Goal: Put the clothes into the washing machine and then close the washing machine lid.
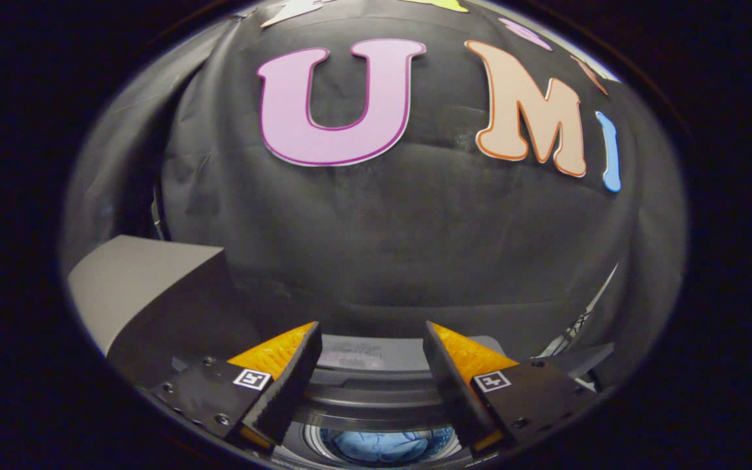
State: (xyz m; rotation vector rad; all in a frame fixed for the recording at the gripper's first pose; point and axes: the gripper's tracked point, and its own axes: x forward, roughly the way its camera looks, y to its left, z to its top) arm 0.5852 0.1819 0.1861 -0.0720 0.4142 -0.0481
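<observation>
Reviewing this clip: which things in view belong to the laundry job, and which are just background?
Part of the job:
- washing machine, its drum open below the fingers
- blue clothes lying in the drum
- raised grey lid, not yet closed
- tool, fingers apart, holding nothing

Just there:
- black cloth wall
- cables beyond the machine
</observation>
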